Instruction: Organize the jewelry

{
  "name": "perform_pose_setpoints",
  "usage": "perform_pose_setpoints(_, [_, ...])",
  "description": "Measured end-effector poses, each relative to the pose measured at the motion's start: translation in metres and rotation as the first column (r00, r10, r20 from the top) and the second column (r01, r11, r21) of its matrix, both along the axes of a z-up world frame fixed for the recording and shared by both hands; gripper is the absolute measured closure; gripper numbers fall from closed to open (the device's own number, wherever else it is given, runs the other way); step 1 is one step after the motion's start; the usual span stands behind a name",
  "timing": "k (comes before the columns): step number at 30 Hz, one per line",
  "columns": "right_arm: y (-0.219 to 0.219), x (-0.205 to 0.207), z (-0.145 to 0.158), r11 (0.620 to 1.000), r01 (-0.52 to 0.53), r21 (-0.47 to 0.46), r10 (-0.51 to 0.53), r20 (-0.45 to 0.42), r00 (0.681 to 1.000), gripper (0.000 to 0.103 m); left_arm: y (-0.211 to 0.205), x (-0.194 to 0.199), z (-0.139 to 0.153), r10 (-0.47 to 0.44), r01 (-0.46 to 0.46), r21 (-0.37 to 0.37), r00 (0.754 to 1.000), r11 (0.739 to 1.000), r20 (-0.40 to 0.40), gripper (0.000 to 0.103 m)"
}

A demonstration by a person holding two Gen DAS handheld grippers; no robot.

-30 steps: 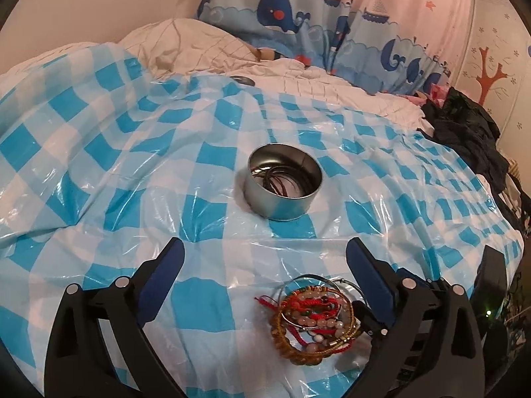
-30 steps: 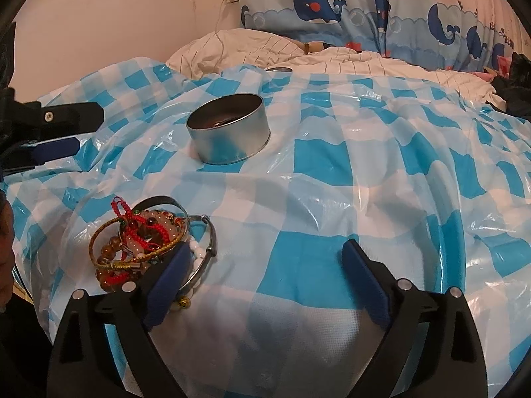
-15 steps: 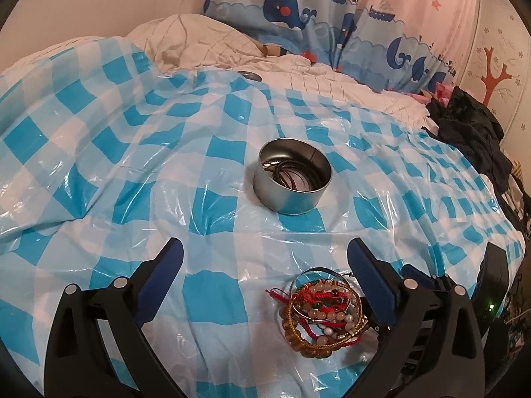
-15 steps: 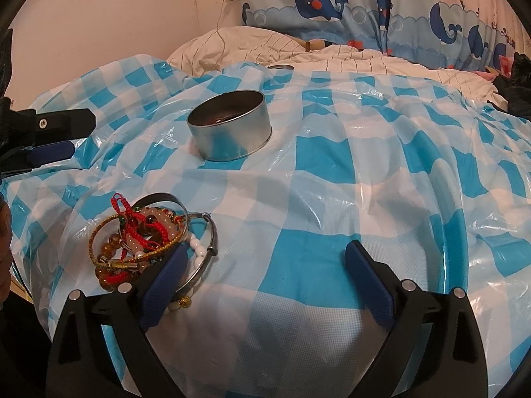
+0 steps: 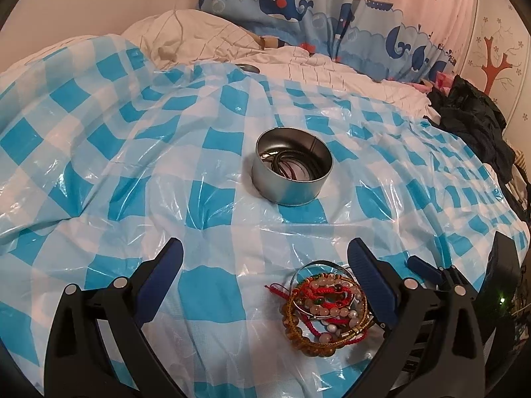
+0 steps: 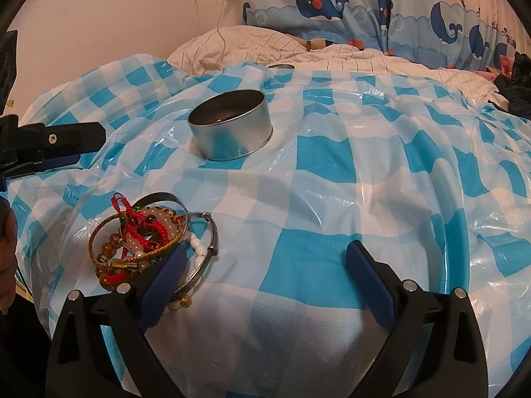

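The bracelet pile was seen beside the inner finger of each spread, empty hand-held gripper, left and right, nearer than the tin.

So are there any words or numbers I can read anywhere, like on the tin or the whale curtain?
None can be read.
The round tin: plain metal, no label showing.
The whale curtain: pictures of whales and boats only, no words.
The checked plastic sheet: no print.
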State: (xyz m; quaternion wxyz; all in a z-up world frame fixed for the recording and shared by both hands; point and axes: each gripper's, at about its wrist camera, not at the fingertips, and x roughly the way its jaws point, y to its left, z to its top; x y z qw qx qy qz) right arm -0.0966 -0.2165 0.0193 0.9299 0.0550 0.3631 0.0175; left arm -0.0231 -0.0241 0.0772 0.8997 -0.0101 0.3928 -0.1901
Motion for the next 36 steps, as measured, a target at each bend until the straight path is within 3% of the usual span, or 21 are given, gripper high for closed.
perform_pose_setpoints(36, [0.000, 0.000, 0.000, 1.000, 0.000, 0.000, 0.000, 0.000, 1.000, 0.010, -0.005, 0.001, -0.010, -0.010, 0.011, 0.029, 1.000, 1.000, -0.027, 0.008])
